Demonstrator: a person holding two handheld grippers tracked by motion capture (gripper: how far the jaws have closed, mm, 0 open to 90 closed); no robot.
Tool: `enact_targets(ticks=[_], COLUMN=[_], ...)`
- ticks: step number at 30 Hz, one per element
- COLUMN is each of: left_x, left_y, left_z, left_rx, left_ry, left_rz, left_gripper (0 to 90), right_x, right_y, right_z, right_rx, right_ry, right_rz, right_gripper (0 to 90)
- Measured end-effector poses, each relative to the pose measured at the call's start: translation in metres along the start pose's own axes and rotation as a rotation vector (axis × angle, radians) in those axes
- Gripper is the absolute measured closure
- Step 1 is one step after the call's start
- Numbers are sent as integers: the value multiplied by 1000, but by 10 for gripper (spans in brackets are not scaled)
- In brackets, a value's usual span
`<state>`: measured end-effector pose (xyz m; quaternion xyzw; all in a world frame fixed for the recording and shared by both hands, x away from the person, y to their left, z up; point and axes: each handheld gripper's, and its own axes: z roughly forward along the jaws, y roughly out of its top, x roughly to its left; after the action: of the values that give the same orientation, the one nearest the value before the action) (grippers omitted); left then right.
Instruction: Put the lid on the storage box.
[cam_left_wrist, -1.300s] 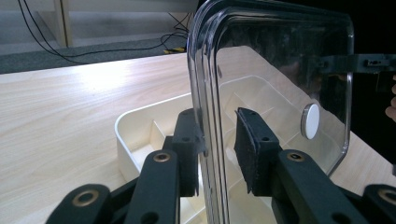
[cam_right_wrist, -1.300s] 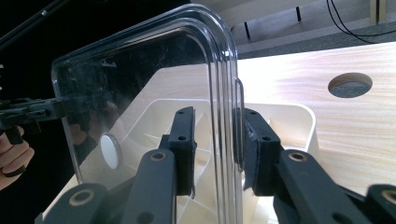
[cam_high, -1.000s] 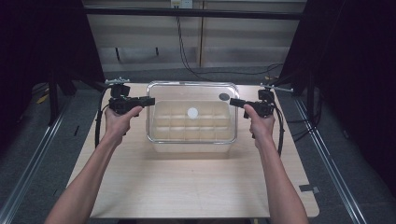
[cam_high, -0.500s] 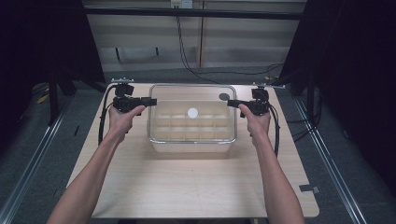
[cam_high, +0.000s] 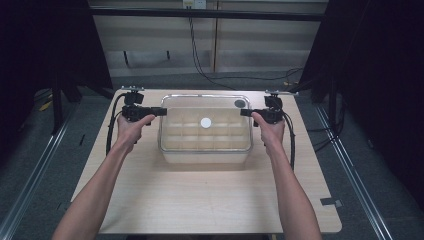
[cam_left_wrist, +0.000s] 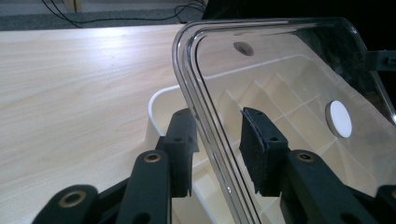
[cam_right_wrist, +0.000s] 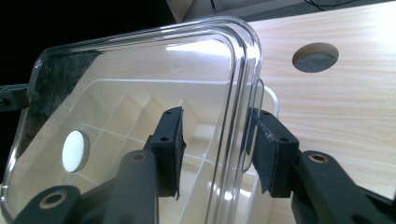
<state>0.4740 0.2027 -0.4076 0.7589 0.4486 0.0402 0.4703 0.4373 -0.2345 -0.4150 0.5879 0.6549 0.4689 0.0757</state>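
A clear rectangular plastic lid (cam_high: 205, 123) is sitting above the cream divided plastic box (cam_high: 205, 153) on the light wooden surface (cam_high: 210, 200). The left claw (cam_left_wrist: 217, 149) and right claw (cam_right_wrist: 215, 149) are straddling the lid's opposite short edges, jaws apart, not clamped.

The worktop (cam_high: 210, 200) is a pale wood board with rounded corners and a round hole (cam_high: 240, 103) near its far right part. Around it the floor (cam_high: 40, 160) is grey carpet. Metal rails (cam_high: 362, 192) run along both sides. Behind stands a light wooden cabinet (cam_high: 210, 45) under a dark bar (cam_high: 205, 12). Black cables (cam_high: 200, 60) hang in front of it. Both side areas are very dark.
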Motion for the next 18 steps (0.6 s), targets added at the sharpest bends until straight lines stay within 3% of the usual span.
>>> enact_targets(ticks=[9, 18], left_x=[8, 8], left_y=[-12, -16], left_z=[14, 19], left_rx=[32, 60], left_ry=[-18, 0], left_rz=[-30, -27], left_gripper=[586, 549], right_x=[-4, -3], right_y=[-3, -7], right_z=[12, 20], right_rx=[52, 89], right_ry=[-30, -69], right_rz=[8, -8], right_gripper=[527, 481])
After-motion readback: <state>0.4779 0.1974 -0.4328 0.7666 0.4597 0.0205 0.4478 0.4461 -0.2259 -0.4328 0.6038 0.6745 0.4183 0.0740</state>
